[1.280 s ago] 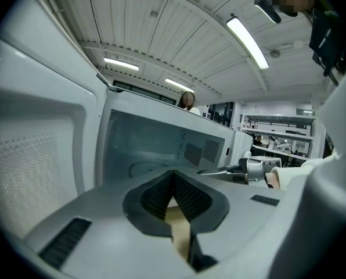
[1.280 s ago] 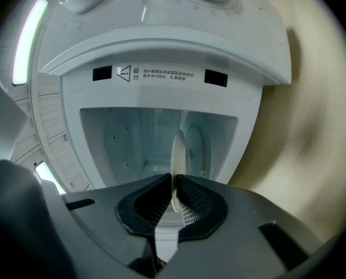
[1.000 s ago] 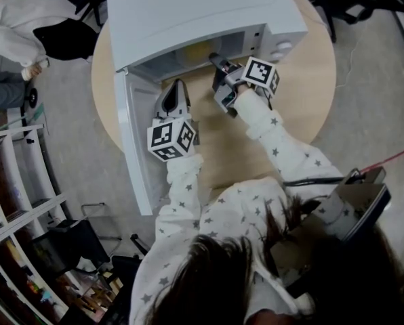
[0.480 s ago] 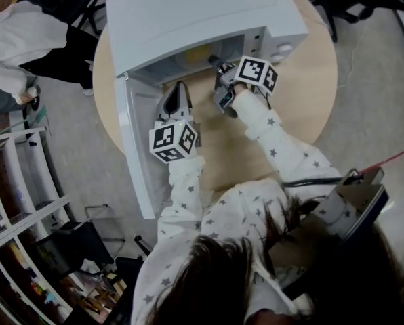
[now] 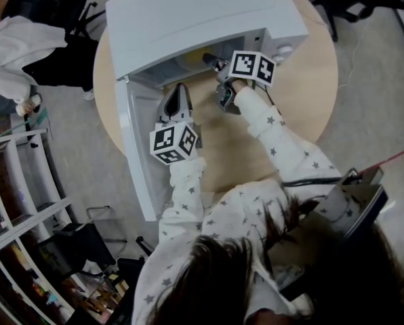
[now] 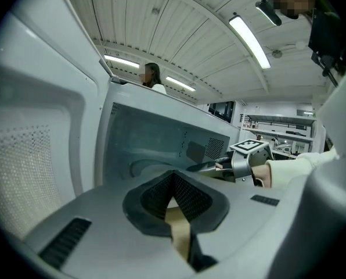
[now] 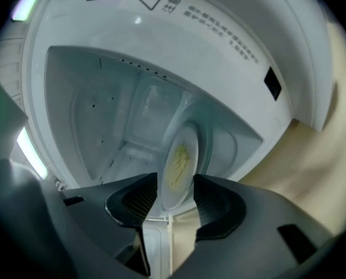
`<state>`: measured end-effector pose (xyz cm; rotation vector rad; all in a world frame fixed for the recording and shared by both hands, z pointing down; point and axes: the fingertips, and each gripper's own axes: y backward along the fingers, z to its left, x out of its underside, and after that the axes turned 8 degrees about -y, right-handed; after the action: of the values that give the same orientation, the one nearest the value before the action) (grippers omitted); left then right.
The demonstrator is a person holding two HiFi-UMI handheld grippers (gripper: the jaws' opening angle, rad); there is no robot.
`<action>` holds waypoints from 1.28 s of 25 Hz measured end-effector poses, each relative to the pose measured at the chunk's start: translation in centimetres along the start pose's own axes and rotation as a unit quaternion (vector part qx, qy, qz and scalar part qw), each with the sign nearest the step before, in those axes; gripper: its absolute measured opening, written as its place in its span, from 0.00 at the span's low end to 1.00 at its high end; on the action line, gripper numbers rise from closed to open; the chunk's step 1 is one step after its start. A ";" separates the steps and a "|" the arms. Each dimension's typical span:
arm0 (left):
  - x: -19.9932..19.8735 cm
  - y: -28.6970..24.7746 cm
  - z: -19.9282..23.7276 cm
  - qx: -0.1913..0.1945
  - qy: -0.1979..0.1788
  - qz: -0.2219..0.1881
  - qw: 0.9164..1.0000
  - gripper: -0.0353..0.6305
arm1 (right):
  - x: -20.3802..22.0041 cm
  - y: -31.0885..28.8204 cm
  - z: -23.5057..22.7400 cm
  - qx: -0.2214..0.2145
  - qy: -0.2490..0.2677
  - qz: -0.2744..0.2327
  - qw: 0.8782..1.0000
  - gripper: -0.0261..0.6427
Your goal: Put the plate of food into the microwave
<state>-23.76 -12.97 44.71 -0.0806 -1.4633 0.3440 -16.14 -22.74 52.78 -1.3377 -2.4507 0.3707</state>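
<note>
- right gripper (image 7: 174, 189) sits deeper in the microwave (image 5: 188, 12) than before, jaws opening, plate of food (image 7: 179, 164) between them.
- left gripper (image 6: 174, 178) jaws are together, empty.

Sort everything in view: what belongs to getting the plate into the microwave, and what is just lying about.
Job in hand:
plate of food, inside the microwave
microwave door, open
right gripper, jaws opening, plate rim between them
left gripper, shut, empty

Just about:
round table, only bearing the microwave
shelving
bystander
</note>
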 end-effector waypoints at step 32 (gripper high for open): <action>-0.2 1.2 -3.4 0.011 0.001 -0.017 1.000 0.06 | 3.3 7.2 4.2 -0.099 0.063 0.083 0.990 0.05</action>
<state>-20.69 -11.35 43.81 -0.0383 -1.4572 0.3314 -13.98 -16.41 46.78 -1.6004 -2.3278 0.0795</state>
